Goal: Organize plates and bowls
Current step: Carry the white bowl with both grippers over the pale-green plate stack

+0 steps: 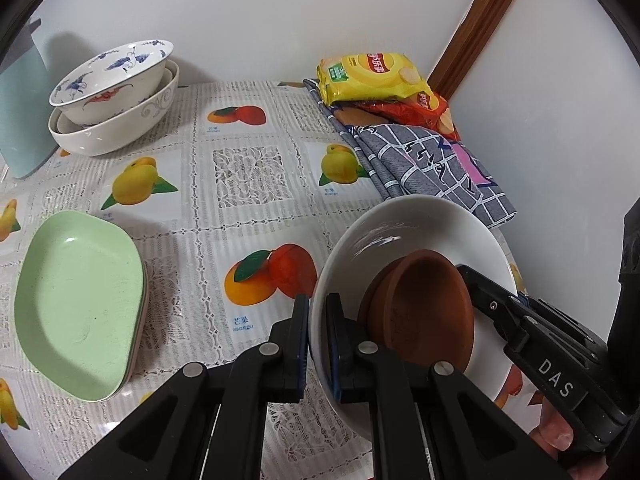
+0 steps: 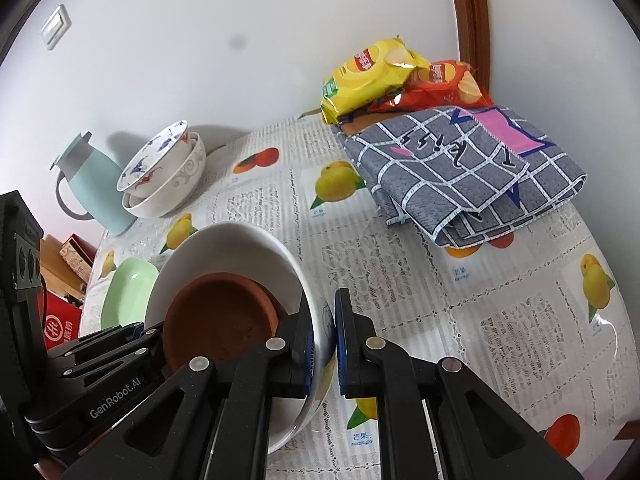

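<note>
- A stack of patterned bowls (image 1: pixel 114 92) is sitting at the far left of the fruit-print tablecloth (image 1: pixel 248 168), beside a pale blue jug (image 2: pixel 90 184).
- Green plates (image 1: pixel 80 304) are lying stacked at the near left.
- Two snack bags (image 1: pixel 372 76) and a folded checked cloth (image 2: pixel 464 172) are occupying the far right.
- The white bowl (image 1: pixel 404 224), tilted and holding brown clay saucers (image 1: pixel 420 308), is sitting near right, between both tools.
- The left gripper (image 1: pixel 318 336) is clamping its left rim; the right gripper (image 2: pixel 324 332) is pinching the opposite rim.
</note>
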Motion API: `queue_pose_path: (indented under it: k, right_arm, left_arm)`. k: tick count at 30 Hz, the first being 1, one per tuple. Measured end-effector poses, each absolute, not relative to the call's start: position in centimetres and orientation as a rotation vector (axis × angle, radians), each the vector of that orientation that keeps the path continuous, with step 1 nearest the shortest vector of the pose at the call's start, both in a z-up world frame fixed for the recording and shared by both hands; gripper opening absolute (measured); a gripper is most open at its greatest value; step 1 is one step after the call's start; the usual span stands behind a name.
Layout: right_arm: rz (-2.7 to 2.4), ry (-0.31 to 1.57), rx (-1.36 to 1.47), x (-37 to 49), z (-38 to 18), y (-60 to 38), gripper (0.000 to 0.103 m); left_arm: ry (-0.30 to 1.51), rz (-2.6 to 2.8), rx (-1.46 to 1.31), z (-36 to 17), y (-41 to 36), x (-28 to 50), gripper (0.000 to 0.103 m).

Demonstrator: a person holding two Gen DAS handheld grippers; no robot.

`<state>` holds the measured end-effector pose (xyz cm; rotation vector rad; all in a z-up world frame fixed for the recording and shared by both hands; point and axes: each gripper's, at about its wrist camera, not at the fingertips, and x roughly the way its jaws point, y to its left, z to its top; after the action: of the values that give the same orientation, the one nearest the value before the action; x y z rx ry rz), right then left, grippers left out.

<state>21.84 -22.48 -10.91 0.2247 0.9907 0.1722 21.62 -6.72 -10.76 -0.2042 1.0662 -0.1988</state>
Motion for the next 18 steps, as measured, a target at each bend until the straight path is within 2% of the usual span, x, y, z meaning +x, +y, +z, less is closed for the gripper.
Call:
queue_pose_path:
  k: [18]
  right_arm:
    - [0.191, 0.967, 0.24, 21.4, -9.8, -20.1, 0.01]
  left_arm:
    - [1.04, -0.181, -0.192, -9.2, -4.3, 20.9, 0.009]
